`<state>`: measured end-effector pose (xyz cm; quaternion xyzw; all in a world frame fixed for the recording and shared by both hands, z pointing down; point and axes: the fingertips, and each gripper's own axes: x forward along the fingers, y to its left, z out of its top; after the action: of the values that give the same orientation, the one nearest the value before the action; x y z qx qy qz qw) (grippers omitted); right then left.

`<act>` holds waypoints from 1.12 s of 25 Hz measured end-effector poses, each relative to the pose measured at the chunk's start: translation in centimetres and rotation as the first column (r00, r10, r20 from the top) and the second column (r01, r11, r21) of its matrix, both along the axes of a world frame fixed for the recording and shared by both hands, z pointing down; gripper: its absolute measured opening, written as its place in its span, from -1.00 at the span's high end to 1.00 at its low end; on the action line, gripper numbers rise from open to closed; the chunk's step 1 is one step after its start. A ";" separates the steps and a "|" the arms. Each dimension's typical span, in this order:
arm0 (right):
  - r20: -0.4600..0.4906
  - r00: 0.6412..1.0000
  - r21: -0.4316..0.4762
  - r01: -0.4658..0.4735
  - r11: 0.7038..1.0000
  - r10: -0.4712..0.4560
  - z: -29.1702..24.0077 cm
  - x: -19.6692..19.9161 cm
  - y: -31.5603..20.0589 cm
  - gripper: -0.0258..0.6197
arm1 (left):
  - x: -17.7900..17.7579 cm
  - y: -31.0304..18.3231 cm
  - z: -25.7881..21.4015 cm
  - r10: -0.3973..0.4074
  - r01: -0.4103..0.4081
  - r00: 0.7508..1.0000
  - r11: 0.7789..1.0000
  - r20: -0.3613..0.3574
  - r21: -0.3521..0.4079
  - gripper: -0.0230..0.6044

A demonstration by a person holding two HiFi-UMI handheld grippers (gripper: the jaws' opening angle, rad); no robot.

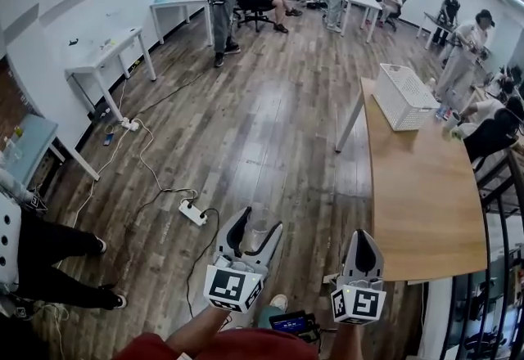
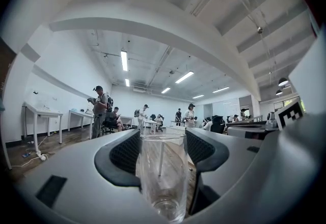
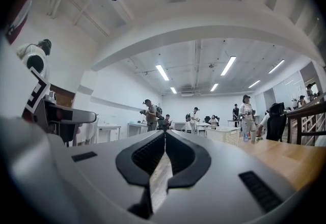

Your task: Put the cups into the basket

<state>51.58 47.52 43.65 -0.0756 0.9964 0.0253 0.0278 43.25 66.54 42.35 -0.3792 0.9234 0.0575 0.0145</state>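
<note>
Left gripper view: your left gripper (image 2: pixel 162 141) grips the smooth glass cup (image 2: pixel 162 177); right gripper (image 3: pixel 164 141) closed, empty. Jolting toward the basket (image 1: pixel 405 96) could drop it.

Clear cup (image 2: pixel 162 177), white latticed basket (image 1: pixel 403 96), tan wood table (image 1: pixel 422 203).

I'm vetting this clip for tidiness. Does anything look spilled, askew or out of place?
Nothing is spilled or broken. The clear cup stands upright in the left gripper, and the basket sits upright on the table. One oddity: a power strip and loose cables trail across the floor, a trip hazard.
</note>
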 end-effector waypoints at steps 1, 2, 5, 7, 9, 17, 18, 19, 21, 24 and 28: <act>0.001 1.000 0.000 0.002 1.000 -0.002 0.0 -0.5 -0.6 0.88 | -0.5 -0.5 0.0 -0.003 0.003 1.000 1.000 0.000 0.001 0.02; 0.002 1.000 -0.001 0.003 1.000 -0.003 -0.2 -1.0 -1.3 0.88 | -1.0 -1.0 -0.1 -0.006 0.006 1.000 1.000 0.000 0.003 0.02; 0.009 1.000 0.003 0.012 1.000 -0.012 -0.6 -2.5 -3.2 0.89 | -2.4 -2.8 -0.7 -0.016 0.016 1.000 1.000 0.005 0.006 0.02; 0.014 1.000 -0.006 0.009 1.000 -0.009 -0.7 -3.3 -4.7 0.88 | -3.3 -4.0 -1.0 -0.021 0.021 1.000 1.000 0.014 0.007 0.02; 0.021 1.000 -0.016 0.007 1.000 -0.007 -0.7 -4.0 -6.3 0.88 | -4.0 -5.3 -1.0 -0.026 0.026 1.000 1.000 0.018 0.008 0.02; 0.038 0.999 -0.021 0.023 1.000 -0.023 -0.8 -6.4 -10.7 0.88 | -6.4 -8.9 -1.2 -0.057 0.057 0.998 0.998 0.026 0.014 0.02; 0.036 0.999 -0.021 0.028 0.999 -0.027 -0.7 -6.7 -10.9 0.88 | -6.7 -9.1 -1.2 -0.062 0.062 0.998 0.998 0.024 0.015 0.02; 0.035 0.999 -0.021 0.032 0.999 -0.031 -0.7 -7.0 -11.1 0.88 | -7.0 -9.2 -1.1 -0.067 0.066 0.998 0.998 0.022 0.014 0.02; 0.033 0.999 -0.022 0.038 0.999 -0.037 -0.6 -7.7 -11.5 0.88 | -7.7 -9.6 -0.9 -0.071 0.071 0.997 0.997 0.017 0.011 0.02; 0.032 0.998 -0.010 0.046 0.999 -0.046 -0.2 -9.0 -12.3 0.88 | -8.9 -10.4 -0.7 -0.069 0.069 0.998 0.998 0.013 0.011 0.02; 0.035 0.999 -0.011 0.024 1.000 -0.024 -0.2 -10.6 -13.1 0.88 | -10.9 -11.5 -0.4 -0.049 0.049 0.999 0.999 0.019 0.016 0.02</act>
<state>41.01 34.42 43.42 -0.0643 0.9967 0.0179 0.0453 32.34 55.01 41.99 -0.3567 0.9318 0.0607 0.0279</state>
